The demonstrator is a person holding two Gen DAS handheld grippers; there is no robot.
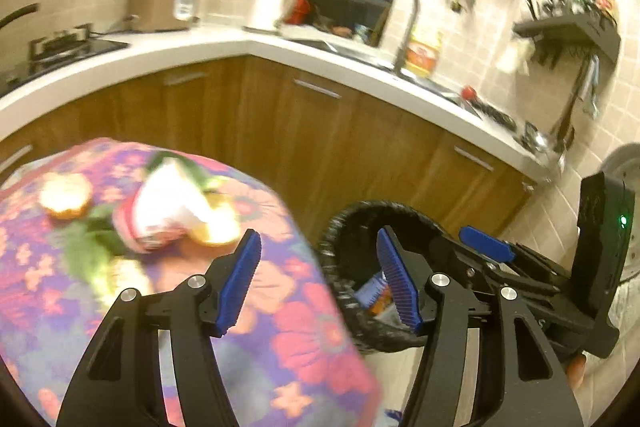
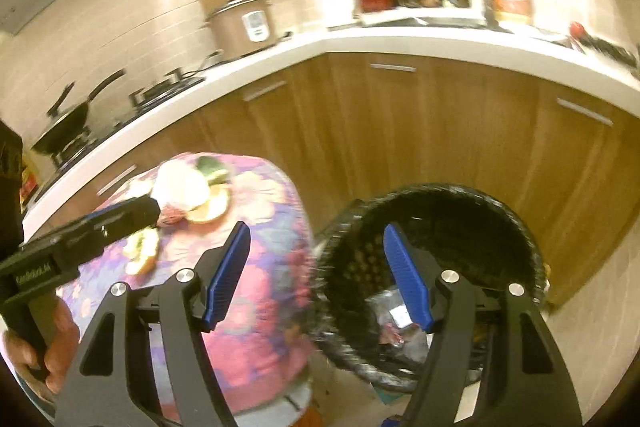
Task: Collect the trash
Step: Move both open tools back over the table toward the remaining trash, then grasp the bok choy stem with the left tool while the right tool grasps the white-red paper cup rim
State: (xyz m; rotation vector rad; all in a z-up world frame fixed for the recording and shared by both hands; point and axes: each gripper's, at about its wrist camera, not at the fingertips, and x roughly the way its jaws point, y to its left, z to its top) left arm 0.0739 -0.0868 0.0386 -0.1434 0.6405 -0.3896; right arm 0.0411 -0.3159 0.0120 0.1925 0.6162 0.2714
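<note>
Your left claw [image 1: 318,281] is spread wide and holds nothing; it hangs over the near edge of the table [image 1: 280,347]. Ahead of it and to its left the trash lies on the cloth: a white and red wrapper [image 1: 160,211], orange peels [image 1: 66,197] and some green leaves [image 1: 86,247], all blurred. To its right, just beside the table and lower, stands the bin [image 1: 348,223] with a black bag, and some packets are already inside.

Your right claw [image 2: 316,277] is also spread and empty. It hangs between table and bin, with its right finger over the bin's mouth.

I judge you are between two picks. The next move calls for one claw to go forward and left to the wrapper, and to close on it.
</note>
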